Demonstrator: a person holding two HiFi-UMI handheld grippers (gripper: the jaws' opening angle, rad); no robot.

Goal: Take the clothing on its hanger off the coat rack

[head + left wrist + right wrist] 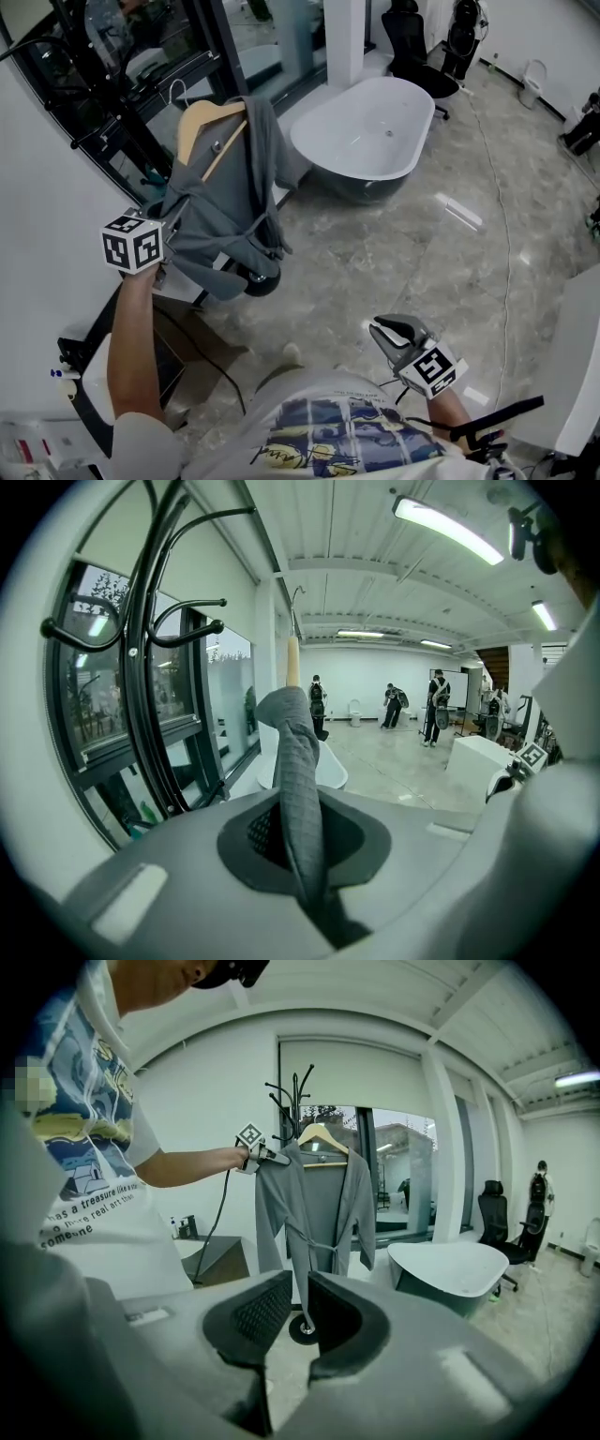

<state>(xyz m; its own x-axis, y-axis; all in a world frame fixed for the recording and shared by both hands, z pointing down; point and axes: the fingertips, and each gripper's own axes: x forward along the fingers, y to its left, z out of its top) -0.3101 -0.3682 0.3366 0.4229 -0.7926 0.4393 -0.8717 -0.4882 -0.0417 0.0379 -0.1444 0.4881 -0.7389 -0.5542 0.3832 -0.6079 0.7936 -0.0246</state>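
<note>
Marble floor (422, 262) and a tub (366, 131) lie below me. My left claw (302, 841) is clamped tight on a fold of the grey robe (225, 216), which hangs on its hanger (202, 122) just beside the rack (150, 667). My right claw (298, 1312) sits low, jaws slightly apart, empty.

White short-sleeved T-shirt with blue-and-yellow graphic (89, 1162): small dark print under the graphic, partly legible: "a treasure like a…", "someone". Remaining words unreadable.
</note>
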